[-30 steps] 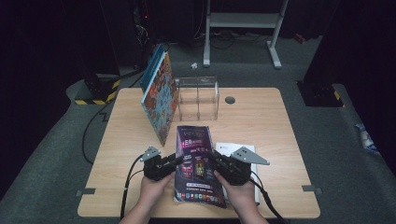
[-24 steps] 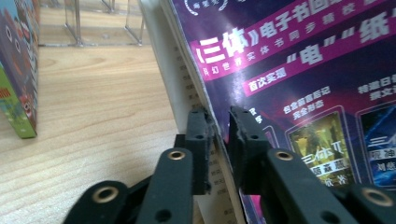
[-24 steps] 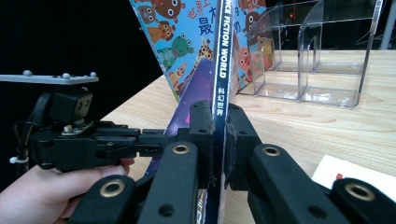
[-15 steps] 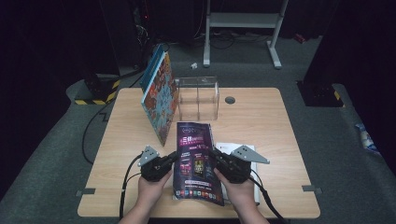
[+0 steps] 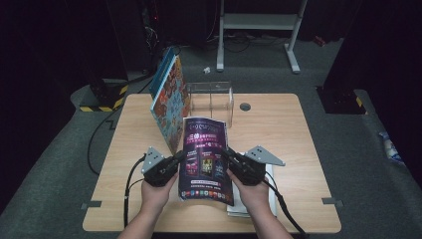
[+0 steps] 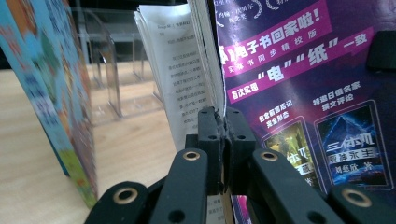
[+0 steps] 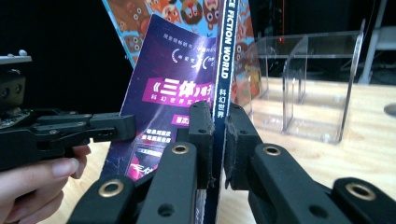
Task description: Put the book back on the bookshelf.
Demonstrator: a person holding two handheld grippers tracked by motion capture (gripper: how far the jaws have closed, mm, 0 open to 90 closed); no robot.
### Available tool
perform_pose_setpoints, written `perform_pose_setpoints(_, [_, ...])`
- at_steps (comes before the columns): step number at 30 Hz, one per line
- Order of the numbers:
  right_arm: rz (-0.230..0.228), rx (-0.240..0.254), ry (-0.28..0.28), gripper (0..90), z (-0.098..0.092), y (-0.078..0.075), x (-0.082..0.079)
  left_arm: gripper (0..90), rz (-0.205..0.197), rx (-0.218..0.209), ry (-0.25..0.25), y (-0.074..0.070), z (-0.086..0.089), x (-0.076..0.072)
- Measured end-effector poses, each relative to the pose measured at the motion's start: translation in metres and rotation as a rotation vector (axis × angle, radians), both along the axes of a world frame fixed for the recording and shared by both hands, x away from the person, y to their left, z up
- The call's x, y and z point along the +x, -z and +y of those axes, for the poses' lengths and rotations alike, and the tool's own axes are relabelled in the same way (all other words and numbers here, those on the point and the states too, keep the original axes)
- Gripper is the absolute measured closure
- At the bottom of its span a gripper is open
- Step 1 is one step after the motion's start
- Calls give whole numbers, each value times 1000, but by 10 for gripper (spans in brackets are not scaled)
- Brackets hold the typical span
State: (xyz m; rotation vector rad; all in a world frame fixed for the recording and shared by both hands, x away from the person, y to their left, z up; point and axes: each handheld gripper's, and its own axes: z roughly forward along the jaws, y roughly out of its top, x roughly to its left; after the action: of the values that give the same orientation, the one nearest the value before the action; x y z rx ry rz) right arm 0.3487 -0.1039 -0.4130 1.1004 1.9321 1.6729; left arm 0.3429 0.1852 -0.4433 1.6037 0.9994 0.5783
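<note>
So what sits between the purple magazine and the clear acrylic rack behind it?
Nothing: in the high view only bare table lies between the purple magazine and the clear acrylic rack.

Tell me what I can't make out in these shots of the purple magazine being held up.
- High view: the white sheet under the purple magazine and right gripper; most of it is covered.
- Left gripper view: the magazine's inner page text, too small to read.
- Right gripper view: the colourful book, cut off by the top edge and behind the magazine.
</note>
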Motion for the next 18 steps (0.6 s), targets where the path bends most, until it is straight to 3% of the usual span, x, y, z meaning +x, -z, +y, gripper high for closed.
perform_pose_setpoints(8, [-73, -2, 27, 830, 8, -8, 16, 874, -63, 13, -36, -16, 3, 13])
perform_pose_setpoints(18, [-143, 27, 44, 835, 16, -10, 33, 875, -114, 21, -63, -28, 5, 25])
